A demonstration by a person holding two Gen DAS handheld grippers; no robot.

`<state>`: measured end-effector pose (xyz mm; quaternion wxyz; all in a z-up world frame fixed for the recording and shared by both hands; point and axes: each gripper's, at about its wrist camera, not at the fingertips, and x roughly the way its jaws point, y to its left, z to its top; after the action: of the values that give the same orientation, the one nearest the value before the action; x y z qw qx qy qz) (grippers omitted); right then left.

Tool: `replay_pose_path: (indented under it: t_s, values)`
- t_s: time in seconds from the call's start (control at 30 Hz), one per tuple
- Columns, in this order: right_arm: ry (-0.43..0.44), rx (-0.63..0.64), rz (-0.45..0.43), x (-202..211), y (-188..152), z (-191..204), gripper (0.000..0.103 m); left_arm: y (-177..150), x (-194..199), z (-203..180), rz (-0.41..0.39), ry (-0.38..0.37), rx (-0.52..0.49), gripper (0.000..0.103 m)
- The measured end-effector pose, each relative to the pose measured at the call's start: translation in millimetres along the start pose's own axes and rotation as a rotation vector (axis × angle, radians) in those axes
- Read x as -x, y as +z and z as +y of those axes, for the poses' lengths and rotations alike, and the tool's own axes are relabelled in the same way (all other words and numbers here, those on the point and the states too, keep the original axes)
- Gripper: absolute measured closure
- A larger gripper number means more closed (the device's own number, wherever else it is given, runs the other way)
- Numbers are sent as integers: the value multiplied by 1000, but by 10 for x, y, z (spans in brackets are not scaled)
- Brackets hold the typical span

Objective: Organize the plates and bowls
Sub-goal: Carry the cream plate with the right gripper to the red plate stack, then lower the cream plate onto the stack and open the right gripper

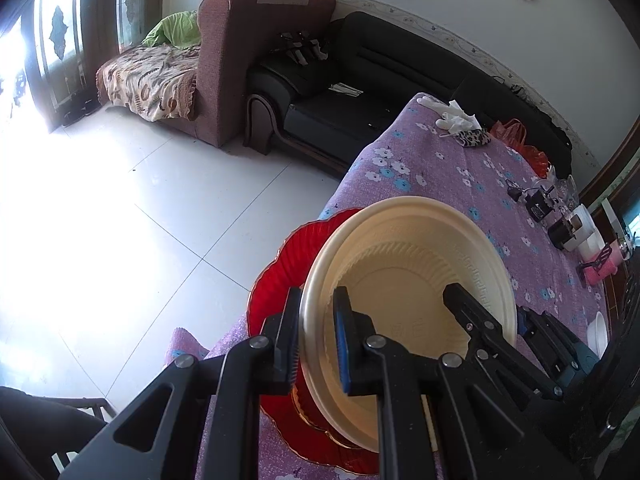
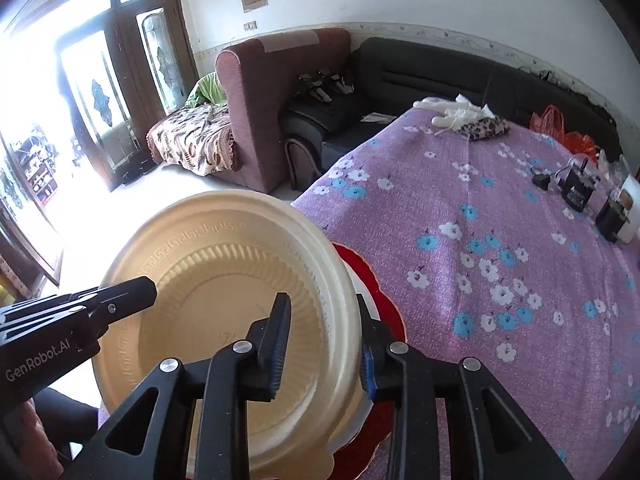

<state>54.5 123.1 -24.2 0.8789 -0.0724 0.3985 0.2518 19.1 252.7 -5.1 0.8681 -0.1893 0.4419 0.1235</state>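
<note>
Cream bowl (image 1: 404, 280) seated on red plate (image 1: 276, 292) at the bench (image 1: 460, 168) near edge.
Left hand-held gripper (image 1: 318, 340) clenched on the bowl's rim; right hand-held gripper (image 2: 320, 344) straddles the opposite rim, pads released. Judgement: centre the bowl on the plate before the left lets go. Only the right view shows the gap beside the right pads; only the left view shows a small white bowl (image 1: 599, 334) right of the cream bowl.

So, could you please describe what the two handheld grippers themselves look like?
Both the left gripper and right gripper are matte black, with triangular cut-out linkages, silver pivot bolts and ribbed blue pads on the fingers. White "GenRobot.AI" lettering marks the left gripper's body.
</note>
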Motion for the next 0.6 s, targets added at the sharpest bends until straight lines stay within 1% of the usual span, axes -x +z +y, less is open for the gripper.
replay_pose_path:
  t_s: [0.03, 0.07, 0.13, 0.2, 0.3, 0.37, 0.47, 0.53, 0.6]
  values:
    - [-20, 21, -8, 18, 4, 31, 67, 5, 16, 13, -2, -2, 3, 90]
    - [-22, 29, -7, 22, 9, 45, 67, 8, 30, 21, -5, -2, 5, 90]
    - [-4, 24, -4, 25, 15, 37, 66, 12, 41, 49, -2, -12, 10, 90]
    - [-7, 26, -9, 40, 10, 49, 66, 7, 35, 75, 6, -24, 18, 90]
    - [-13, 47, -9, 65, 12, 79, 65, 0, 12, 81, 15, -22, 16, 90]
    - [-45, 71, -15, 92, 11, 126, 65, -5, 2, 92, 19, -29, 22, 90]
    - [-98, 122, -36, 165, 20, 191, 56, 2, 5, 105, 25, -45, 26, 90]
    - [-136, 146, -52, 219, 32, 208, 47, 2, 15, 114, 19, -37, 28, 90]
    - [-155, 156, -64, 262, 51, 200, 46, 5, -1, 115, 28, -42, 33, 90]
